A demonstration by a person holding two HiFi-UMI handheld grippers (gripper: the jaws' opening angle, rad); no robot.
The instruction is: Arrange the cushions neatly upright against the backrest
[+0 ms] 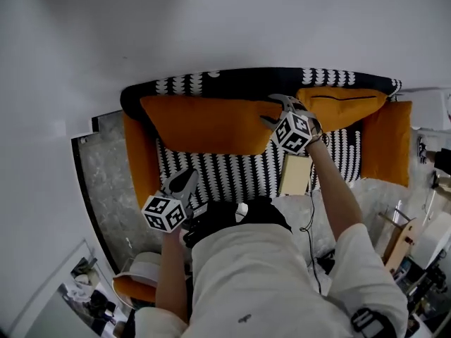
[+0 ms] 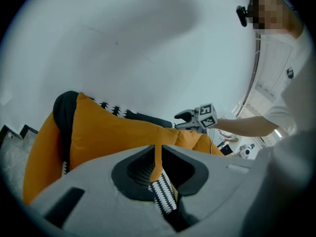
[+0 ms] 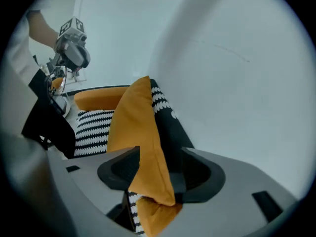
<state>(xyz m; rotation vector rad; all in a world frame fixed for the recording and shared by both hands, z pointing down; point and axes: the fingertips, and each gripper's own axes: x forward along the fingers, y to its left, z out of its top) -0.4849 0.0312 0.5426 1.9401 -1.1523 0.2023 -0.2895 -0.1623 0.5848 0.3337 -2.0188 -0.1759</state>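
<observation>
A long orange cushion [image 1: 204, 124] leans against the black-and-white backrest [image 1: 239, 82] on the sofa's left half. A second orange cushion [image 1: 342, 104] leans at the right. My right gripper [image 1: 273, 110] hangs at the gap between them, jaws wide. In the right gripper view an orange cushion's edge [image 3: 140, 132] runs between the right gripper's [image 3: 158, 177] jaws, and the pads do not press it. My left gripper [image 1: 189, 177] hovers over the striped seat [image 1: 232, 171], in front of the long cushion [image 2: 113, 137]. The left gripper [image 2: 157, 174] shows only a thin slit, with nothing held.
Orange side cushions line the left arm [image 1: 141, 160] and right arm [image 1: 389, 143] of the sofa. A pale flat box [image 1: 296, 174] lies on the seat. A white wall [image 1: 225, 20] rises behind the sofa. Marble floor [image 1: 106, 189] lies left, and clutter [image 1: 423, 252] right.
</observation>
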